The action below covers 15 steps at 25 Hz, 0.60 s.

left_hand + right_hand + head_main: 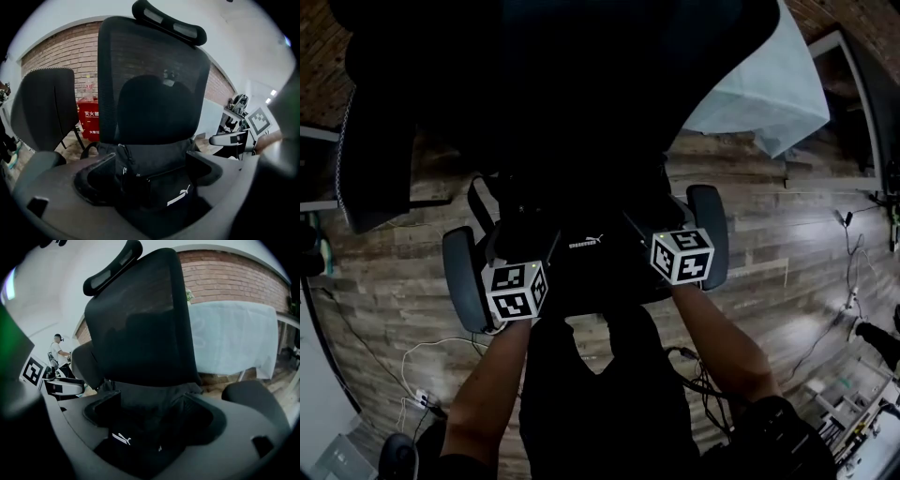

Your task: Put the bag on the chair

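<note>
**Bag rests on the chair seat, both sets of jaws wide open**

The black bag [586, 251] lies on the seat of the office chair [154, 79]. It sits toward the back edge of the seat, up against the backrest and midway between the two armrests [461, 281]. By that reading the placing looks done.

The left gripper [149, 161] has its jaws spread as wide as they go. The bag shows in the gap between them, but neither pad presses on it. The right gripper [151, 401] is the same: jaws fully apart, the bag showing between them, nothing held.

The bag looks like soft cloth. It sags and creases against the backrest, so it would likely fold and droop rather than keep its shape when lifted. It seems light to middling in weight and not fragile or slippery. The best holds are probably the bunched top edge or the strap [90, 149] looping out at its side. A pinch on the flat front panel would likely gather only loose fabric.

As a container, the bag has its zip [124, 159] closed, so what is inside cannot be seen.
</note>
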Motion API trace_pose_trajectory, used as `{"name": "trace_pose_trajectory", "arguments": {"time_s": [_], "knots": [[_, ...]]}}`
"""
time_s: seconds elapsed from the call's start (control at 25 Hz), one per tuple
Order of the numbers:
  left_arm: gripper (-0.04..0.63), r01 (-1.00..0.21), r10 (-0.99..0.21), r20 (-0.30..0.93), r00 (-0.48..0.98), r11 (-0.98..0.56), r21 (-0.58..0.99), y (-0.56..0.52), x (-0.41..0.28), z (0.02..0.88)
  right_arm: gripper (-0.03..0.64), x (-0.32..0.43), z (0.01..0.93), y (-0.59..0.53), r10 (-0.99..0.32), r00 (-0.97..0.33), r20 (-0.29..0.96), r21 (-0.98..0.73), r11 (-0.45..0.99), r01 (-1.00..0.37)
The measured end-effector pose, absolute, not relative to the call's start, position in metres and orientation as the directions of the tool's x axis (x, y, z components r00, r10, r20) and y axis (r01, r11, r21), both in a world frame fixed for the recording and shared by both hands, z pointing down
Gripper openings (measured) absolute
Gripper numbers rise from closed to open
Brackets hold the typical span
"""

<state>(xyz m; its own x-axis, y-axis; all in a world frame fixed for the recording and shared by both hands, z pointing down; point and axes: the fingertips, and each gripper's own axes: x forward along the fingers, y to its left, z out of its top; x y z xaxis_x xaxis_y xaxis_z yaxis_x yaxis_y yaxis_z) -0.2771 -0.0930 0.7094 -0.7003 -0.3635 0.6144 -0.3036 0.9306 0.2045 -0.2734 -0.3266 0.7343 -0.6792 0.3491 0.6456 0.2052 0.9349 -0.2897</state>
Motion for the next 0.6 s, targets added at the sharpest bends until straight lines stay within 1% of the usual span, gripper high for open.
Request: {"name": "trace_pose_trajectory", "arguments": {"time_s": [0.12, 0.2, 0.32, 0.36, 0.44, 0.52, 0.6], "knots": [[0.505, -0.325, -0.406, 0.571, -0.713, 0.914, 0.245, -0.1, -0.278, 0.676, 0.427, -0.271, 0.699, -0.317, 0.386, -0.692, 0.61, -0.284, 0.922, 0.264], [0.503, -0.335, -0.43, 0.541, -0.723, 0.903, 0.27, -0.103, -0.28, 0.651, 0.404, -0.271, 0.675, -0.312, 0.4, -0.702, 0.589, -0.28, 0.916, 0.287], [0.499, -0.364, -0.466, 0.49, -0.737, 0.884, 0.294, -0.11, -0.28, 0.611, 0.299, -0.269, 0.637, -0.309, 0.418, -0.72, 0.553, -0.289, 0.907, 0.305], [0.495, -0.374, -0.478, 0.472, -0.741, 0.877, 0.301, -0.112, -0.28, 0.598, 0.273, -0.269, 0.624, -0.308, 0.424, -0.727, 0.54, -0.292, 0.905, 0.311], [0.486, -0.394, -0.499, 0.436, -0.749, 0.864, 0.313, -0.116, -0.281, 0.572, 0.252, -0.269, 0.599, -0.307, 0.432, -0.742, 0.513, -0.297, 0.9, 0.319], [0.449, -0.414, -0.518, 0.402, -0.755, 0.852, 0.319, -0.117, -0.28, 0.547, 0.219, -0.27, 0.574, -0.306, 0.437, -0.757, 0.486, -0.297, 0.897, 0.327], [0.43, -0.431, -0.535, 0.368, -0.76, 0.84, 0.33, -0.116, -0.279, 0.524, 0.181, -0.27, 0.55, -0.306, 0.434, -0.773, 0.462, -0.285, 0.899, 0.333]]}}
